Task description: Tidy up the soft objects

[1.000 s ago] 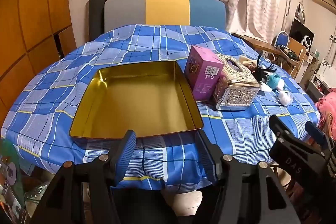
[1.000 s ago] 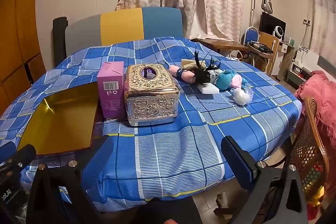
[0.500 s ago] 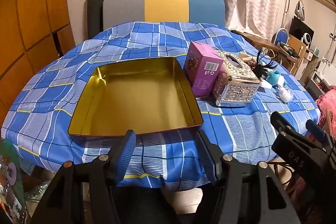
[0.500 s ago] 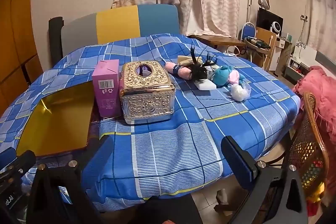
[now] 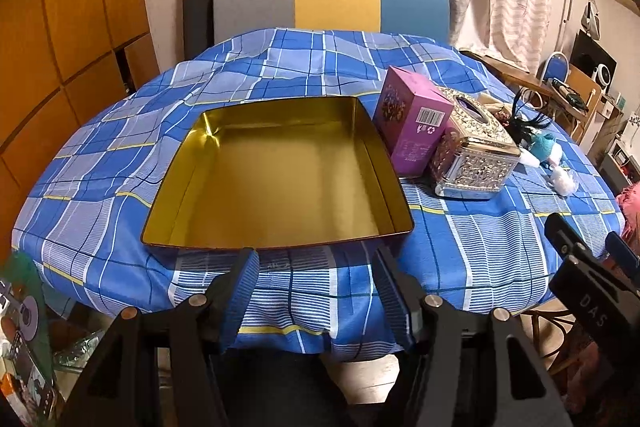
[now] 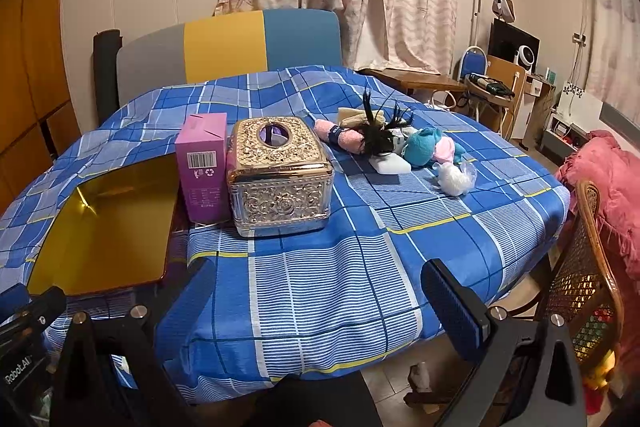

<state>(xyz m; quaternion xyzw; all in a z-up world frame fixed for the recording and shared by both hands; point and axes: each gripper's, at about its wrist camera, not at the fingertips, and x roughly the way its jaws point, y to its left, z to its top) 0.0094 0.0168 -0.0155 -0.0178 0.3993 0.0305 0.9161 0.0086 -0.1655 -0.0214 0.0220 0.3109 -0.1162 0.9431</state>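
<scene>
An empty gold tin tray (image 5: pixel 276 171) lies on the blue checked tablecloth; it also shows in the right wrist view (image 6: pixel 104 223). A pile of soft things (image 6: pixel 396 143) lies at the far right: a pink roll, a black-haired doll, a teal and pink plush, a white pad and a white puff (image 6: pixel 454 179). In the left wrist view the pile (image 5: pixel 540 143) is partly hidden by the tissue box. My left gripper (image 5: pixel 316 291) is open and empty at the table's near edge. My right gripper (image 6: pixel 316 299) is open and empty, also short of the table.
A pink carton (image 6: pixel 204 167) and an ornate silver tissue box (image 6: pixel 280 175) stand between the tray and the soft pile. A grey, yellow and blue chair (image 5: pixel 332 5) is behind the table. A wicker chair (image 6: pixel 588 279) and a pink blanket stand at the right.
Both grippers have drawn back and up a little from the table, so more of the room shows. Nothing on the table has moved.
</scene>
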